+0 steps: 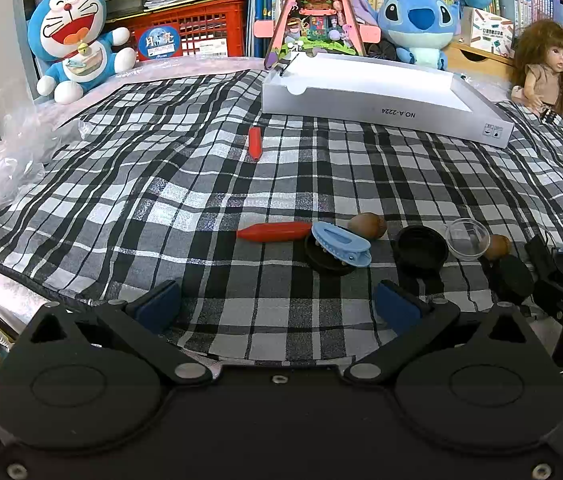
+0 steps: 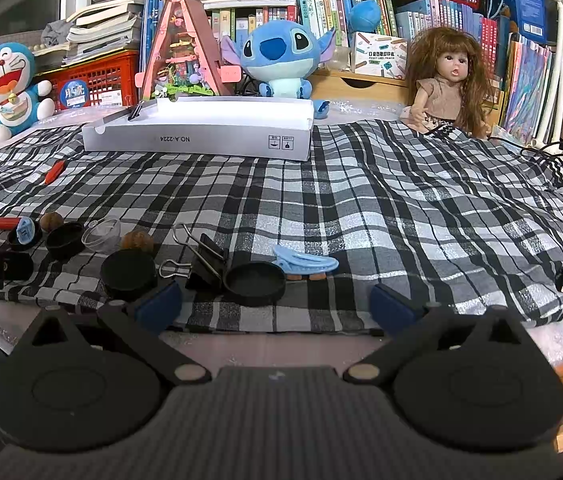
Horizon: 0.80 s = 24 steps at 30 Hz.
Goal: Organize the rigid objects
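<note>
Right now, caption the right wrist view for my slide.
Open right gripper poised before black lid, blue hair clip and binder clips on plaid cloth.

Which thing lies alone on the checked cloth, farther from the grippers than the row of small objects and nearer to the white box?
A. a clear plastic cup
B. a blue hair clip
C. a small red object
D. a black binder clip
C. The small red object lies by itself on the checked cloth, between the row of small things and the white box.
</note>
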Motion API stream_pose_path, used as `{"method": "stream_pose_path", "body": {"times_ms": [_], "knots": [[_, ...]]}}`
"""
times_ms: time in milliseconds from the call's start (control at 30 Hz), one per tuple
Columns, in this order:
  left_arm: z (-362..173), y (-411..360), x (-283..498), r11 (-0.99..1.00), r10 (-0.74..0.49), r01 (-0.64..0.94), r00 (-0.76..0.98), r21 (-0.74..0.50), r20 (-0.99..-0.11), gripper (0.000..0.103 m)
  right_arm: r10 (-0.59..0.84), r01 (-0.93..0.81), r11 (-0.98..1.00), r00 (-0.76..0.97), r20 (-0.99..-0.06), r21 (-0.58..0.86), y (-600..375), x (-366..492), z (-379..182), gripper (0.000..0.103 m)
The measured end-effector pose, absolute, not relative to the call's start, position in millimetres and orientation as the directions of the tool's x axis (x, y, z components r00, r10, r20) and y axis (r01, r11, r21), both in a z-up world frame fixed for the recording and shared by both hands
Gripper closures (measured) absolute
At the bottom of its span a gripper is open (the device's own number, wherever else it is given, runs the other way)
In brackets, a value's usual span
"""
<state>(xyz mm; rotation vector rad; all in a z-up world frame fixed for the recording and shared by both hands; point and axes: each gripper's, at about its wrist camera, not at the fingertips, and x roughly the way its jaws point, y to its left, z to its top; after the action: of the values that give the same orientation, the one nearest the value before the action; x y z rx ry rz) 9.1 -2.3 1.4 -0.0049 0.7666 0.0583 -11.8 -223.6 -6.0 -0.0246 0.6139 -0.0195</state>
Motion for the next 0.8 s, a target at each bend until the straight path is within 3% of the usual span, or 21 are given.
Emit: {"method": "stream_pose_path", "body": {"times_ms": [500,567,800], "knots": [[1.5,-1.4,7.8,0.999,0.034,-0.032,0.728,0.016,-0.685,0.000,-0.018,0.006,1.000,0.814,-0.580,-0.022,-222.5,-10.5,-3.8,0.001],[2.2,-1.1,6.7,1.000,0.021,-0.022,0.732,0.007,-0.681,0.005,-0.009,-0.004,1.000,0.818,-0.575,-0.021,-220.8,-12.2,-2.6,0.007],[8.8,-3.6,-1.7,0.998,-0.058,0.045,0.766,-0.035,-0.640,0.035,0.024,-0.037,0.999,0.835,-0.550,-0.012,-212.7,-20.0,3.3,0.025]]}}
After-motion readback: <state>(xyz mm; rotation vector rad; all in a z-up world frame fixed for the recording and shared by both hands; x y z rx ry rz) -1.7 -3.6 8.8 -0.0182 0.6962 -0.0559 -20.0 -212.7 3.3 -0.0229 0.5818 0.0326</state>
